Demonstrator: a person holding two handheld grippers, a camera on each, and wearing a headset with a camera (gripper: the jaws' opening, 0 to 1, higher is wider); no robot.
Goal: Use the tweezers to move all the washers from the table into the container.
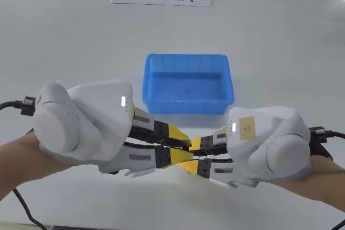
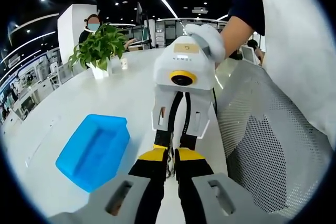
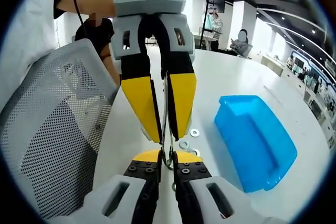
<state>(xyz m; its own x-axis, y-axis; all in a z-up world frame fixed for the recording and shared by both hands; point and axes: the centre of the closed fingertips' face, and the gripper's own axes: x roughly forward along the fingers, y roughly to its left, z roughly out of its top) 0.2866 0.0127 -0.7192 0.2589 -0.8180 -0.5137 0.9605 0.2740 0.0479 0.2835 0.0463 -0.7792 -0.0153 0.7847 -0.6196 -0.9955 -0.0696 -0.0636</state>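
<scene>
The tweezers [image 3: 166, 124] were clamped in the right gripper [image 3: 167, 157] and, apparently, also in the left gripper [image 2: 171, 156], the two met tip to tip near the bench's [image 1: 81, 41] front edge. Whether the tweezers' tips were spread could not be told. Three washers [image 3: 184, 144] were seen on the bench between the grippers and the blue container [image 1: 187, 103].

Blue container [image 1: 186, 103], white table [image 1: 70, 41]
</scene>
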